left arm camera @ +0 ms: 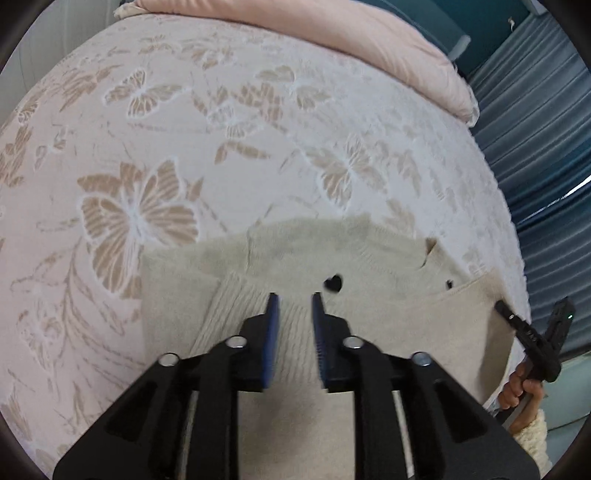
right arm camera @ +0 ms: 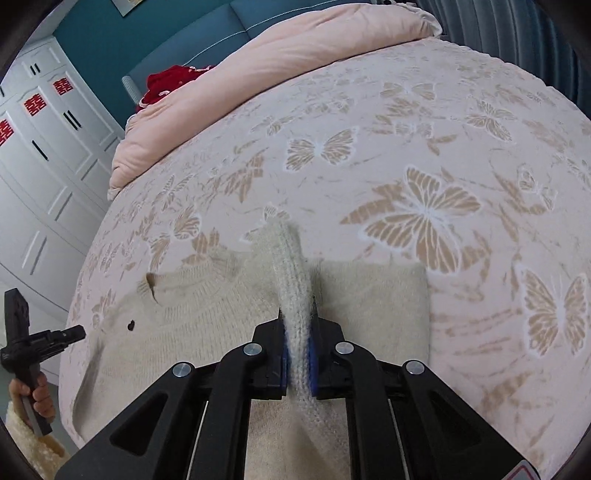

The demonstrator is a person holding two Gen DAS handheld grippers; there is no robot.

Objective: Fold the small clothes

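Grippers (left arm camera: pixel 294 299) over butterfly bedspread (left arm camera: pixel 229 140), teal wall (right arm camera: pixel 110 33)

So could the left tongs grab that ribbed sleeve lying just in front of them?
Probably yes. The left tongs are open right above the ribbed sleeve, which lies on the cream sweater, with nothing between them. The right tongs grip another ribbed part.

A wide bed (right arm camera: pixel 461 122) carries everything here, dressed in a pale pink cover woven with tan butterflies. Near its close edge a small cream knitted sweater (right arm camera: pixel 192 306) lies spread flat on the cover. A plain pink duvet (right arm camera: pixel 280 55) is bunched along the far end.
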